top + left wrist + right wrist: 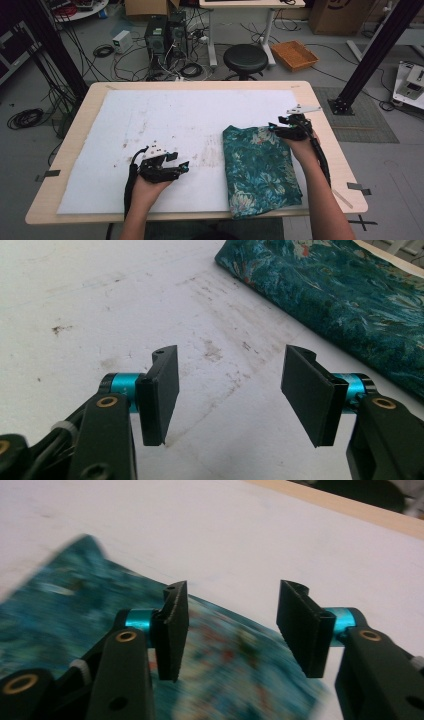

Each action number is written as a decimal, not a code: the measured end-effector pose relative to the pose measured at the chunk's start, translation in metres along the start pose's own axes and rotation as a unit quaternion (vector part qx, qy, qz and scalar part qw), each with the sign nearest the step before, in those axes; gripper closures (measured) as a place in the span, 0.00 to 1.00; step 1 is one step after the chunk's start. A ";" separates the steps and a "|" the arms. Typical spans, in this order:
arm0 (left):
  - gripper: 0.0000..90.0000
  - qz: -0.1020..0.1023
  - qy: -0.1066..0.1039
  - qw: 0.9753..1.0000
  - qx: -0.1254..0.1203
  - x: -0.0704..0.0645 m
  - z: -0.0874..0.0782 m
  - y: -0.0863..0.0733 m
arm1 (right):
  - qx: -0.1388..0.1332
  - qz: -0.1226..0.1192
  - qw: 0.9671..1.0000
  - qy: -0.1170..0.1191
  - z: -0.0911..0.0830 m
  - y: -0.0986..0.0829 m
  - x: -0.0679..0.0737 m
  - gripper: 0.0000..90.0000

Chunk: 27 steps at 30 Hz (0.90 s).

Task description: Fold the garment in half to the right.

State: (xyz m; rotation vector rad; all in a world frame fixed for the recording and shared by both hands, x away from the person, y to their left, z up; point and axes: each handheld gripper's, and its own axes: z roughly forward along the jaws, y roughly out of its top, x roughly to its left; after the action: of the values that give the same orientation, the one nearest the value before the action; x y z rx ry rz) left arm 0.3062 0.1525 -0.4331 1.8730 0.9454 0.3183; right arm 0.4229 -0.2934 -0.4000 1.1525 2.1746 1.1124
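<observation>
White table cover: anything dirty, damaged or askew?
Yes: the white cover carries brown smudges and scuffs, densest mid-table beside the folded teal floral cloth. The cloth lies slightly skewed, its near edge overhanging the table's front. Nothing spilled.

Both forearms come in from the bottom edge of the high view. The left hand sits lower left of centre, its left gripper pointing right with jaws spread wide. The right hand reaches higher, right of centre; the right gripper points left, jaws likewise apart.
</observation>
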 end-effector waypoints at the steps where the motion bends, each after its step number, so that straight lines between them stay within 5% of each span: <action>1: 0.45 0.000 0.000 1.000 -0.001 0.000 0.000 0.000 | 0.002 -0.005 1.000 0.011 0.003 0.005 0.008 0.52; 6: 0.45 0.002 0.001 1.000 -0.003 0.000 -0.003 0.001 | 0.011 -0.032 0.995 0.094 0.032 0.023 0.052 0.58; 11: 0.45 0.000 0.002 1.000 -0.006 0.001 -0.006 0.001 | 0.031 -0.074 0.986 0.143 0.059 0.030 0.086 0.64; 19: 0.45 -0.002 0.004 1.000 -0.010 0.003 -0.009 0.001 | 0.076 -0.086 0.983 0.145 0.095 0.023 0.102 0.67; 27: 0.45 0.002 0.003 1.000 -0.005 0.001 -0.006 0.001 | 0.074 -0.126 0.979 0.141 0.100 0.020 0.114 0.67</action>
State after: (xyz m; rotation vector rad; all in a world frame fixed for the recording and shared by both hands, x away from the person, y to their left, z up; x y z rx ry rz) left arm 0.3038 0.1564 -0.4296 1.8652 0.9421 0.3301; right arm 0.4361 -0.1474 -0.4428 0.7823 2.5741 1.0672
